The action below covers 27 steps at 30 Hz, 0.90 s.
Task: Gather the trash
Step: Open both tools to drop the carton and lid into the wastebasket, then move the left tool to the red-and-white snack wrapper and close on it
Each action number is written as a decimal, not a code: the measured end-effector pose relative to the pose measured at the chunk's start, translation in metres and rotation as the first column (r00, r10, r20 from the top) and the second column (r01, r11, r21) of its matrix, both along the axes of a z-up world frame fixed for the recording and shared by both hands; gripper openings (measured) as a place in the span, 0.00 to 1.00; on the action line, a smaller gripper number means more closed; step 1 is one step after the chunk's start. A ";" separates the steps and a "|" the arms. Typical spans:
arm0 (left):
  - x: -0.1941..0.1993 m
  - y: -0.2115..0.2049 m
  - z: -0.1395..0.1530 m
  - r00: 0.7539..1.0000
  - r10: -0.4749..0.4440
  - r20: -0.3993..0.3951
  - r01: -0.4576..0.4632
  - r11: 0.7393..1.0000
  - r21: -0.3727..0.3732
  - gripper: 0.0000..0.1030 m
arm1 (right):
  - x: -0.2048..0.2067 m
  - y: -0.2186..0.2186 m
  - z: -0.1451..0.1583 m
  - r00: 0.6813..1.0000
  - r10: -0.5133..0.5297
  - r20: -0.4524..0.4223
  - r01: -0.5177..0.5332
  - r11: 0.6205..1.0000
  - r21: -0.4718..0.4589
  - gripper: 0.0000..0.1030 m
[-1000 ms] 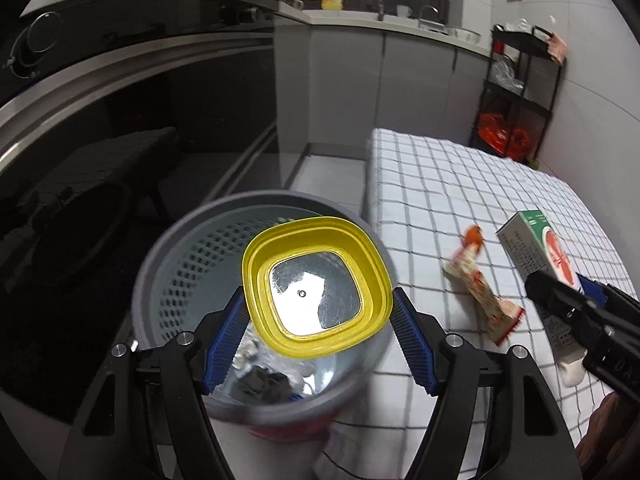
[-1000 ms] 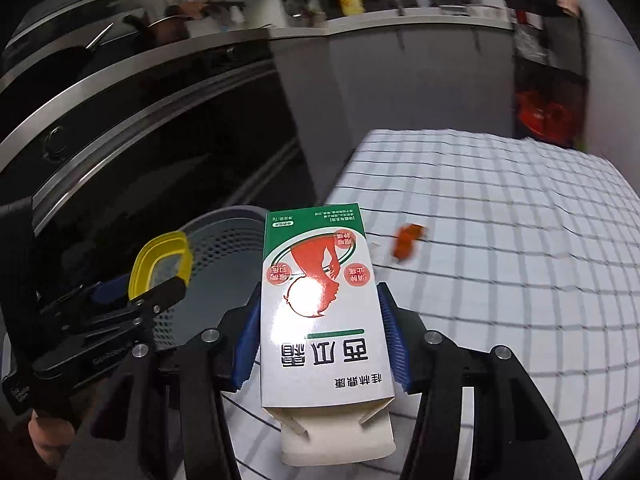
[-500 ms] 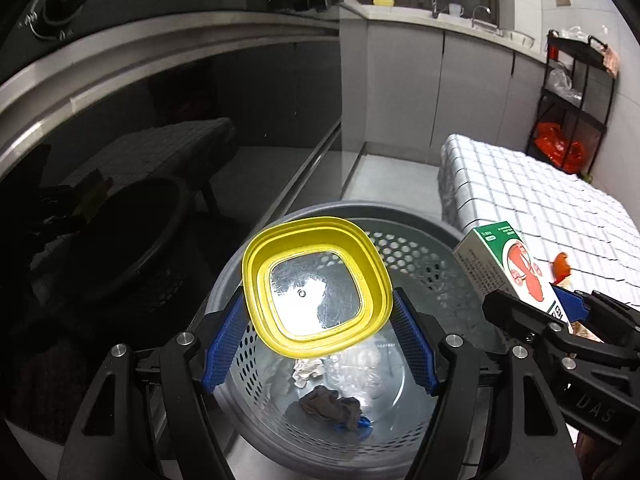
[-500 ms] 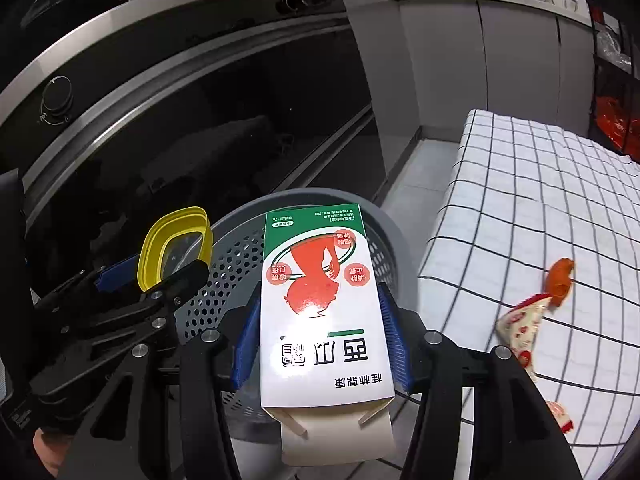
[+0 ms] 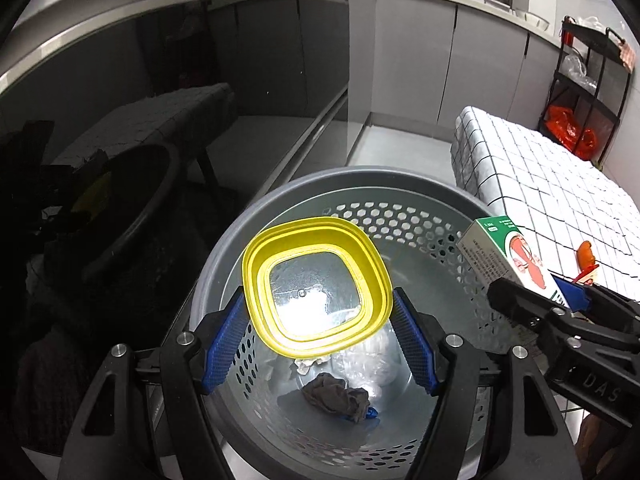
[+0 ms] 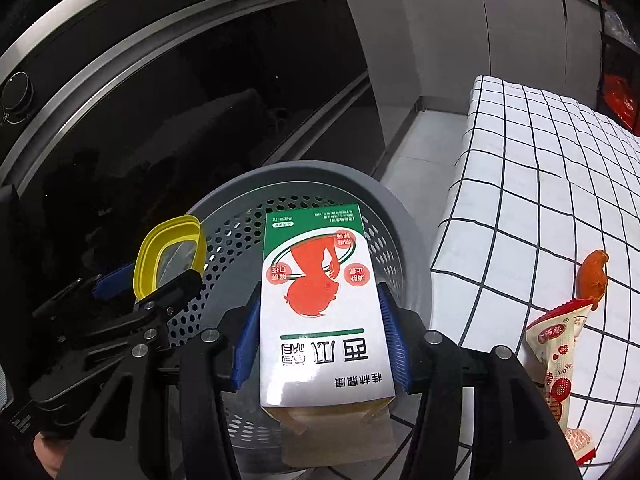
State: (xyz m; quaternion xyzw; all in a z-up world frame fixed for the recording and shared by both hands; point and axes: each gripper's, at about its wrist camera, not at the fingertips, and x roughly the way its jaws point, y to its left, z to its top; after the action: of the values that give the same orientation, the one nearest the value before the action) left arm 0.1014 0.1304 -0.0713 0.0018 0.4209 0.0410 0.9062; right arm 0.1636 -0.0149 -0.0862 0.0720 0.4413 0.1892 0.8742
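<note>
Left gripper (image 5: 318, 340) clenched on a yellow-rimmed square lid (image 5: 316, 288), held above the open mouth of a grey perforated waste basket (image 5: 420, 216). Right gripper (image 6: 318, 344) clenched on a green-and-white medicine carton (image 6: 318, 300), likewise over the basket. Crumpled scraps (image 5: 336, 396) lie at the basket's bottom. A red-and-white snack wrapper (image 6: 560, 356) rests on the checked tablecloth (image 6: 528, 184) of the table beside the basket.

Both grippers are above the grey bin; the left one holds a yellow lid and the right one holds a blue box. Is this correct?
Not quite: the box in the right gripper is green and white, as the right wrist view shows. The left gripper does hold the yellow lid above the bin.
</note>
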 end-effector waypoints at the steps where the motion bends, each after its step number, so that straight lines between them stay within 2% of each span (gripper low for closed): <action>1: 0.000 0.000 -0.001 1.000 0.002 -0.002 -0.002 1.000 0.001 0.67 | -0.003 0.001 0.001 1.000 0.002 0.001 -0.002 1.000 -0.002 0.50; 10: -0.001 0.004 -0.004 1.000 0.016 -0.020 -0.016 1.000 -0.002 0.69 | -0.002 0.000 0.005 1.000 -0.002 0.030 0.002 1.000 -0.010 0.50; 19: -0.007 0.010 -0.001 0.999 0.032 -0.028 -0.032 0.999 -0.014 0.73 | -0.005 -0.010 0.011 0.999 -0.017 0.047 0.017 1.000 0.012 0.55; 27: -0.017 0.012 0.004 0.999 0.031 -0.022 -0.032 0.999 -0.010 0.74 | -0.019 -0.013 0.015 0.998 -0.025 0.057 0.023 0.999 0.023 0.55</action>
State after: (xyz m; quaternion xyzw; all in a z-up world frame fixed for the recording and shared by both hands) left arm 0.0842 0.1421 -0.0670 -0.0090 0.4309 0.0531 0.9008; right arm 0.1445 -0.0277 -0.0711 0.0818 0.4132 0.1858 0.8877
